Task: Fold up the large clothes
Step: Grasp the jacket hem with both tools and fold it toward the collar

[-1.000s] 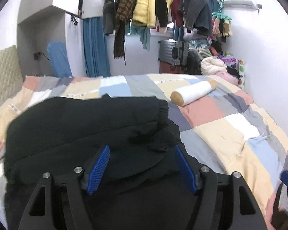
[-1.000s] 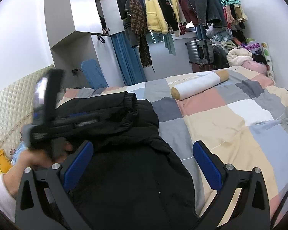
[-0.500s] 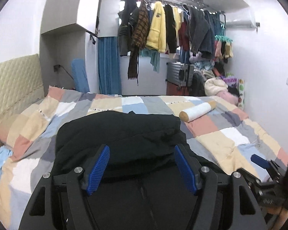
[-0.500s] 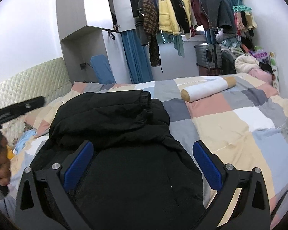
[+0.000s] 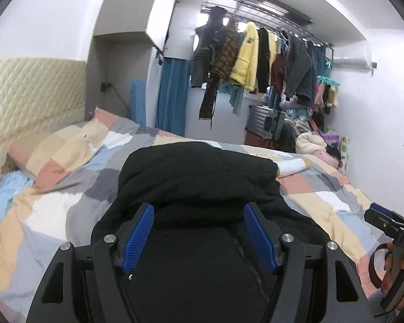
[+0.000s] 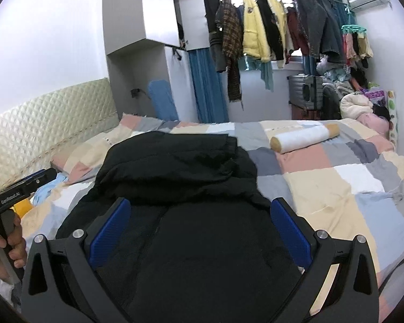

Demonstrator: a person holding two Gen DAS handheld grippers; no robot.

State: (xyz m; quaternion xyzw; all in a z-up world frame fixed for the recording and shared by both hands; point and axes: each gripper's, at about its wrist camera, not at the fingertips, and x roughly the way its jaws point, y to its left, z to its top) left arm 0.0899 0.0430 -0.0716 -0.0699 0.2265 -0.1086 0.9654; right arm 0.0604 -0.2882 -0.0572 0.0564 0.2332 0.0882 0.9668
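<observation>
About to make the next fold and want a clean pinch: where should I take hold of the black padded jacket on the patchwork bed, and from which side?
Probably the near hem corners of the black padded jacket, from the operator's side. The far part is already doubled into a thick roll; the near panel lies flat and single-layered. Left gripper and right gripper both hover open there.

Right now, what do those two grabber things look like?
Both the left gripper and the right gripper have black angular frames with silver round bolts and two ridged bright blue pads. Seen from the side, one black body carries small white lettering. A bare hand grips its black handle.
</observation>
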